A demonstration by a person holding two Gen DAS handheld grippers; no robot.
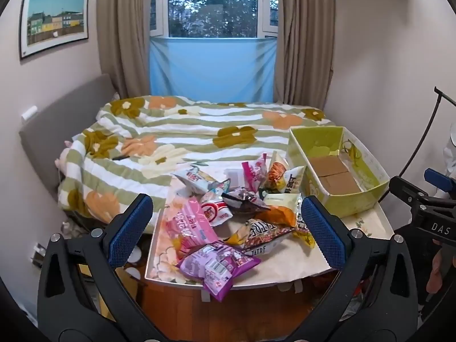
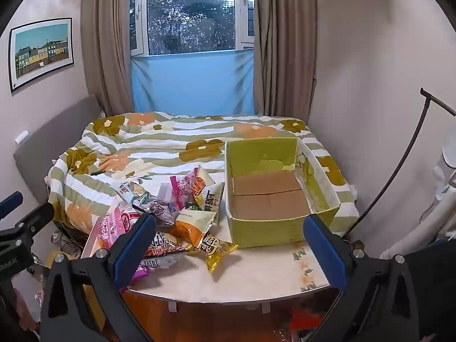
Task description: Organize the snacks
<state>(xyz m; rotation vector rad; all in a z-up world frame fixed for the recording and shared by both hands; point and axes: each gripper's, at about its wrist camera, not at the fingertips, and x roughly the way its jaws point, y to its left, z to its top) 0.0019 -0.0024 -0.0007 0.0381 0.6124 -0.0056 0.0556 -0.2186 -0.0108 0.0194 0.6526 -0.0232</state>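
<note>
A heap of snack packets [image 1: 242, 208] lies on a small pale table [image 1: 287, 265], among them a purple bag [image 1: 216, 265] at the near edge, a pink bag [image 1: 188, 225] and an orange packet [image 1: 278, 216]. To their right stands an empty green cardboard box [image 1: 339, 171]. My left gripper [image 1: 226, 230] hovers open in front of the heap, holding nothing. The right wrist view shows the same heap [image 2: 176, 213], a yellow packet [image 2: 218, 249] and the box [image 2: 273, 196]. My right gripper [image 2: 230, 245] is open and empty before the box.
A bed with a flowered green-striped quilt [image 1: 199, 131] lies right behind the table. Curtains and a window [image 1: 213, 2] fill the back wall. A black curved stand [image 2: 399, 176] and white items sit at the right. Wooden floor [image 1: 176, 305] shows below the table edge.
</note>
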